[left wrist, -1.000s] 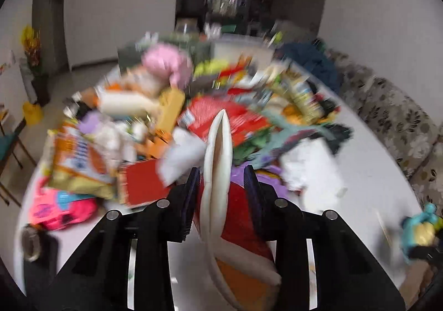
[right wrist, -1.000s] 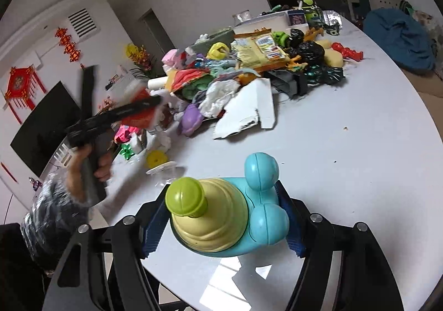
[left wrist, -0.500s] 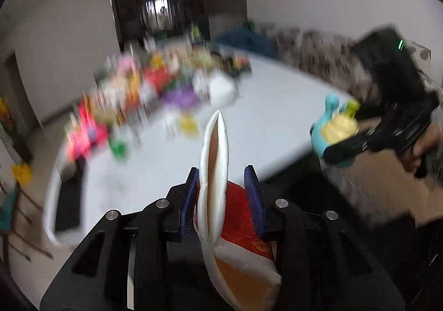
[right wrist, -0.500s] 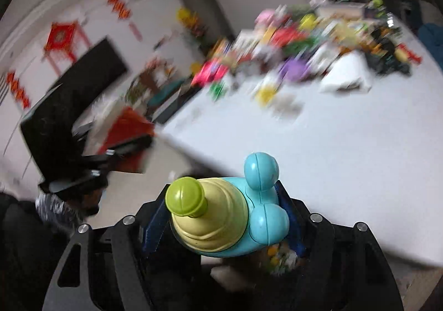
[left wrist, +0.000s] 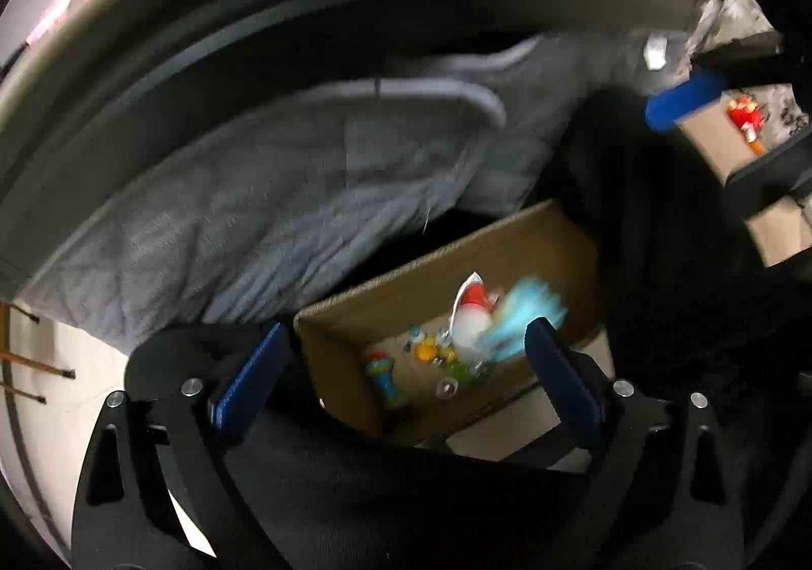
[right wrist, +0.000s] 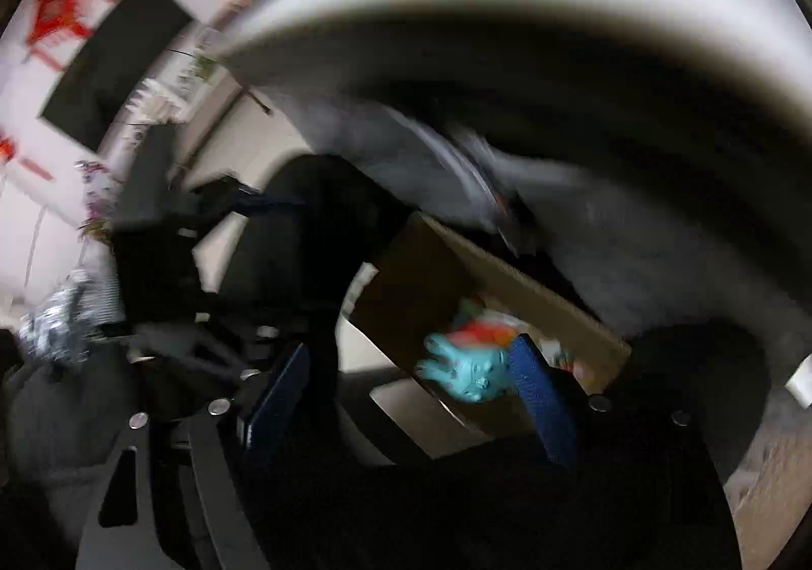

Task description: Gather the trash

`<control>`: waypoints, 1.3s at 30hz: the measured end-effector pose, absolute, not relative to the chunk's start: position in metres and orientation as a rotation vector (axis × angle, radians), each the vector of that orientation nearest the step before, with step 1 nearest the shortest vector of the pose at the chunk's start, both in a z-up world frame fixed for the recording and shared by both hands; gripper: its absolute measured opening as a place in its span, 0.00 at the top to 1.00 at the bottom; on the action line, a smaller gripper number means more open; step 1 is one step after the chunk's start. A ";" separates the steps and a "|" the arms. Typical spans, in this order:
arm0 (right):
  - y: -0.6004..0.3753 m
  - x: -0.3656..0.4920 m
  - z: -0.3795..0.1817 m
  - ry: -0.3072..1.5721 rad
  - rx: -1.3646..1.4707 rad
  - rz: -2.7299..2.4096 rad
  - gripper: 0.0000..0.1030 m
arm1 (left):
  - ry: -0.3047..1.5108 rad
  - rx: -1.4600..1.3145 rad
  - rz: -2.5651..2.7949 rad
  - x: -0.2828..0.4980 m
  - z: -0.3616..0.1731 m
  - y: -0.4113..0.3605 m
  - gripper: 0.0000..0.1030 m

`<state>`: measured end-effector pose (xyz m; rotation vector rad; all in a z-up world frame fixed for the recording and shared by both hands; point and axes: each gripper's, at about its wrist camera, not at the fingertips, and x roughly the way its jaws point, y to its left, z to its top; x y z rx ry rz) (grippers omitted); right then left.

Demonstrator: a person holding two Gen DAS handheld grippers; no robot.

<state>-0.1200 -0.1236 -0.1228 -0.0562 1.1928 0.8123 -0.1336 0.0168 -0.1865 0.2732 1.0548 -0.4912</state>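
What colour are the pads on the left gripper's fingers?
Dark blue pads on black fingers, clearest in the left wrist view.

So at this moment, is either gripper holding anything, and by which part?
Nothing is held. Both the left gripper and right gripper are open; the teal toy is falling into the cardboard box.

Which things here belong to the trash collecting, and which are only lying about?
Part of the job:
- cardboard box
- red and white wrapper in the box
- blue toy, blurred, over the box
- left gripper, open
- right gripper, open

Just lying about:
- grey cloth
- second box
- table
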 end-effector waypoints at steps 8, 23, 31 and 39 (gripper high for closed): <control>-0.136 -0.042 -0.017 0.800 -0.130 0.665 0.19 | 0.913 0.138 -0.467 -0.117 -0.123 0.048 0.10; -0.138 0.029 -0.041 0.865 -0.073 0.593 0.64 | 0.767 0.029 -0.369 -0.064 -0.044 0.027 0.10; -0.236 -0.025 -0.035 0.844 0.156 0.476 0.63 | 0.836 0.029 -0.276 0.049 -0.043 -0.038 0.10; -0.262 -0.045 -0.064 0.887 0.236 0.446 0.63 | 0.886 -0.054 -0.285 0.082 -0.059 -0.035 0.73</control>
